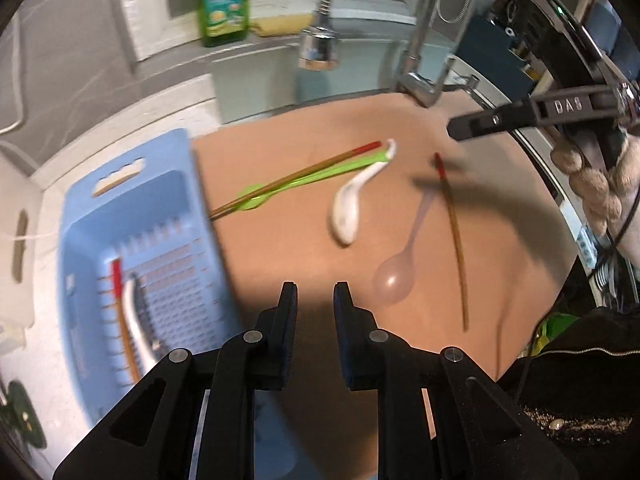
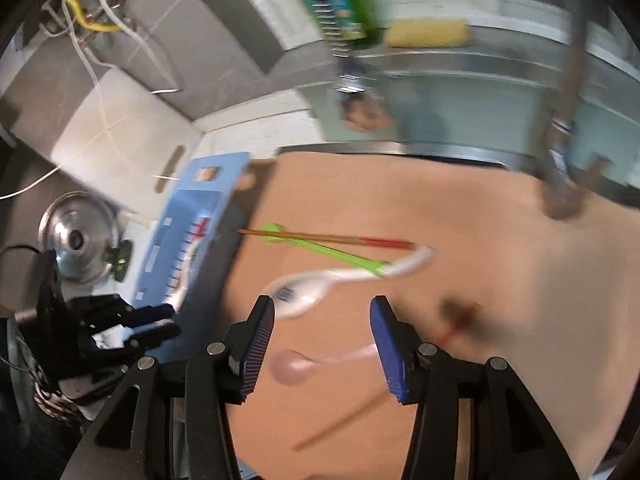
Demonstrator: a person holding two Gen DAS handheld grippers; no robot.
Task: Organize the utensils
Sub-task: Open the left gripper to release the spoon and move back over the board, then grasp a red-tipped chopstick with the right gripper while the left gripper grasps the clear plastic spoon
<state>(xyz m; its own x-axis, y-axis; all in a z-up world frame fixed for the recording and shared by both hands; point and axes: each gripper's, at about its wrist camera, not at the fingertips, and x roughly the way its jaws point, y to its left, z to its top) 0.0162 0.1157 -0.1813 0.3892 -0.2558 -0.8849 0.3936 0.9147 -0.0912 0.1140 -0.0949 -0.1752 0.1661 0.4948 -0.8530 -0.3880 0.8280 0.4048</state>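
Readable text is limited: "DAS" is moulded in raised letters on the black arm of the right gripper (image 1: 464, 126) as seen from the left wrist. A blue mark is printed on the bowl of the white ceramic spoon (image 2: 296, 294), too blurred to be read. The label on the green dish-soap bottle (image 1: 223, 0) is teal and yellow; its wording is not legible.

Left to right, left wrist view:
- A light-blue plastic basket (image 1: 176, 184) with slotted floor and cut-out handle is set at the left edge of the tan board (image 1: 280, 264). One red-tipped chopstick (image 1: 120, 312) and a white utensil handle (image 1: 138, 320) are lying inside it.
- A lime-green plastic spoon (image 1: 304, 180) is lying on the board with a brown red-tipped chopstick (image 1: 296, 176) across it; its handle end meets the white ceramic spoon's handle.
- A translucent pink plastic spoon (image 1: 396, 276) is lying bowl-down-frame, beside another thin red-tipped chopstick (image 1: 458, 248).
- A chrome spring faucet (image 1: 320, 46) and a yellow sponge (image 1: 280, 24) are seen behind.

The left gripper (image 1: 316, 300) is held above the board near the basket, jaws slightly parted, nothing between the ribbed pads. The right gripper (image 2: 322, 320) is held over the board, blue ribbed pads spread wide, nothing gripped; the white and pink spoons are seen in the gap below. A steel pot lid (image 2: 76, 236) is at far left of the right view.
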